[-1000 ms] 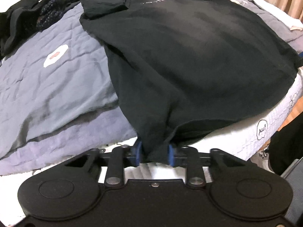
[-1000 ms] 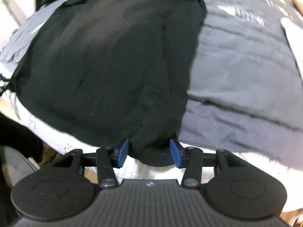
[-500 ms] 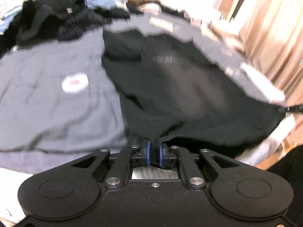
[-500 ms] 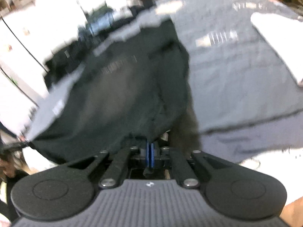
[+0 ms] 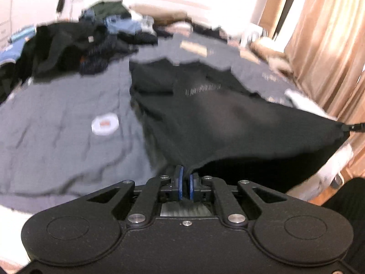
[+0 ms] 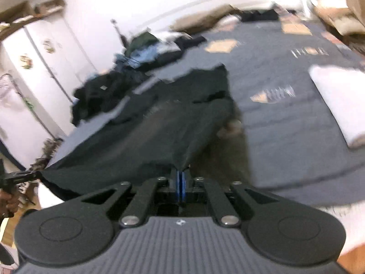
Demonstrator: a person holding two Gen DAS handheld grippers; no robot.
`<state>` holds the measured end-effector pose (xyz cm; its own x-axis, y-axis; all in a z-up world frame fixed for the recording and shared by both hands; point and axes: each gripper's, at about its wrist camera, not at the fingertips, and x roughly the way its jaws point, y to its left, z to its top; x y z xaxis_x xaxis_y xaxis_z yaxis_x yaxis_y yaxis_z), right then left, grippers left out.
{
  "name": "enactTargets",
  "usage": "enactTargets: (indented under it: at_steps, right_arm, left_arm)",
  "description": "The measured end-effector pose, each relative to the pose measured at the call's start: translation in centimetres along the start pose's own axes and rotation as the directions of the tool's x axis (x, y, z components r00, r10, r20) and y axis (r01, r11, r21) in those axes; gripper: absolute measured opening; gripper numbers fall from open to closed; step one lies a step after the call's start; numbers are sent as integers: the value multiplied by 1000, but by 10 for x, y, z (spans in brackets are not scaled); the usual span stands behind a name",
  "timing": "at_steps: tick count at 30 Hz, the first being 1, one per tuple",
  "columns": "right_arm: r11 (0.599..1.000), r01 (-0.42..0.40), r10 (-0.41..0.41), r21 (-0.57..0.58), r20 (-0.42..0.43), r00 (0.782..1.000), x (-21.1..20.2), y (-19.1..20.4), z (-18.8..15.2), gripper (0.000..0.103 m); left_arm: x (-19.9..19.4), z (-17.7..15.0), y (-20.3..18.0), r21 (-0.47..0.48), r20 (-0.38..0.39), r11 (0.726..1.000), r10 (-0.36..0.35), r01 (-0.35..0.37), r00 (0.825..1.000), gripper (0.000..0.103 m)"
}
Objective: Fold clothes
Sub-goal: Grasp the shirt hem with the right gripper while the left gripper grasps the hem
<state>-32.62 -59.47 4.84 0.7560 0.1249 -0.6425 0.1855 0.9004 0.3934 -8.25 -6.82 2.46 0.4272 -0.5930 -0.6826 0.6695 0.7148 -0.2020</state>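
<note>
We held the black shirt by its hem: the left gripper and right gripper were each clamped on a corner, the hem raised, the body running away across the bed toward the collar.

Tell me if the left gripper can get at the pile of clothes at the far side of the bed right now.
Probably not: the left gripper is shut on the black T-shirt's hem, and the clothes pile lies far across the bed.

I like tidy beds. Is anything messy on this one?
Yes. A jumbled pile of clothes sits unfolded at the far left of the grey bedcover. The black T-shirt hangs stretched between both claws, not flat.
</note>
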Motion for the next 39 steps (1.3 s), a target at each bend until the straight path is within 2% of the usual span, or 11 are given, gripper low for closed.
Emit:
enactTargets:
  at_steps: [6,11,17,19,21,25,29,31,33,36,39]
  right_arm:
    - [997,79,-81,-19,-123,989,36,-11,-21,2]
    - [996,78,-83,-39,-137,987,42,-5,-26,2]
    - [996,76,-81,-41,-137,987,41,-8,-25,2]
    - [996,74,-79,-41,-147,986,43,-10,-27,2]
    - [996,72,-78,-43,-157,985,47,-10,-29,2]
    - [996,75,-82,-49,-168,982,53,-9,-30,2]
    - [996,75,-83,-51,-165,983,53,-8,-30,2]
    - [996,75,-82,-49,-164,983,51,-9,-30,2]
    - [996,75,-82,-46,-164,983,50,-10,-30,2]
    - [997,72,-78,-40,-164,983,49,-11,-30,2]
    - [997,67,-73,-37,-166,983,49,-11,-30,2]
  left_arm:
    - [39,-19,-9,46,-141,998,47,-41,989,6]
    - [41,-21,-2,37,-162,998,65,-60,985,6]
    - [21,-16,1,35,-164,999,39,-34,986,34]
    - [11,-15,3,8,-149,1000,15,-14,989,57]
    - [4,-13,6,-26,-130,1000,-4,0,991,67]
    - [21,-13,6,-67,-161,997,13,-24,987,67]
    - [73,-23,4,-81,-279,991,80,-107,957,67]
    - [92,-27,6,-73,-326,988,102,-133,940,60]
    - [101,-26,6,-58,-339,988,113,-141,934,58]
    - [107,-23,1,27,-335,987,156,-156,929,58]
    - [122,-35,11,35,-412,986,160,-160,897,58]
